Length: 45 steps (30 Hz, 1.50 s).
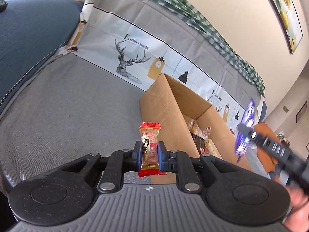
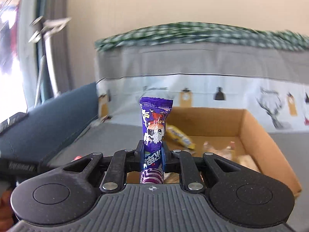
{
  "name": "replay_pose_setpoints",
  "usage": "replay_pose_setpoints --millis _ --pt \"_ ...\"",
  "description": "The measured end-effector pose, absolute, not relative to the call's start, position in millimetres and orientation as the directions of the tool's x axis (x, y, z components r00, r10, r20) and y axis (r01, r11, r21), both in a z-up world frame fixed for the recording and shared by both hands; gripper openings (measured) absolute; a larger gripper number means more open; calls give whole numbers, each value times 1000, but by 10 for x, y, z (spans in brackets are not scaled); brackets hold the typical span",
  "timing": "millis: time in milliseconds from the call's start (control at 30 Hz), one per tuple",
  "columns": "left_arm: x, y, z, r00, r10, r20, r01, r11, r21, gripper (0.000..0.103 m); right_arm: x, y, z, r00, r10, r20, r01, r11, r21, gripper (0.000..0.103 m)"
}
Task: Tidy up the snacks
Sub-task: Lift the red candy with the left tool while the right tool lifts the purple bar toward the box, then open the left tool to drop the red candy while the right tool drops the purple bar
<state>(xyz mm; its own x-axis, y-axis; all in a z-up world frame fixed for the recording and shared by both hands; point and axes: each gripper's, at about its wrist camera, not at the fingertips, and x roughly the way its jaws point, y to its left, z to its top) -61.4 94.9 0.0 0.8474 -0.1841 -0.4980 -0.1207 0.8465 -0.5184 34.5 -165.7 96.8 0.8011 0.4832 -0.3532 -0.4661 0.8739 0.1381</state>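
Grey-covered sofa [image 1: 63, 104] with an open cardboard box [image 1: 166, 104] set on it.
Left view: the left gripper [image 1: 150, 152] is seen with jaws clenched on a red-ended snack packet [image 1: 150, 145], judged light, crinkly and slippery; mid-body suits. Right view: the right gripper [image 2: 153, 152] is clamped on a purple candy packet [image 2: 154, 127], carried before the box [image 2: 251, 127], judged soft.

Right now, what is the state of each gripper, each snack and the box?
Left gripper: shut on red snack.
Red snack: held upright, above the sofa.
Right gripper: shut on purple snack.
Purple snack: held upright, in front of the box.
Box: open, snacks inside.
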Motion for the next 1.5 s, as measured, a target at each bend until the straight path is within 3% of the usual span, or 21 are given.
replay_pose_setpoints --millis 167,333,900,1500 --pt "-593 835 96 843 -188 -504 -116 851 -512 17 601 -2029 1070 848 453 -274 -424 891 159 17" --pt "-482 673 286 840 -194 -506 -114 849 -516 17 785 -2328 858 882 383 -274 -304 908 289 17" --pt "543 -293 1139 861 -246 -445 39 904 -425 17 889 -2588 726 916 341 -211 -267 911 315 17" --pt "981 -608 1171 836 -222 -502 34 934 -356 17 888 -2570 716 921 332 -203 -266 918 296 17"
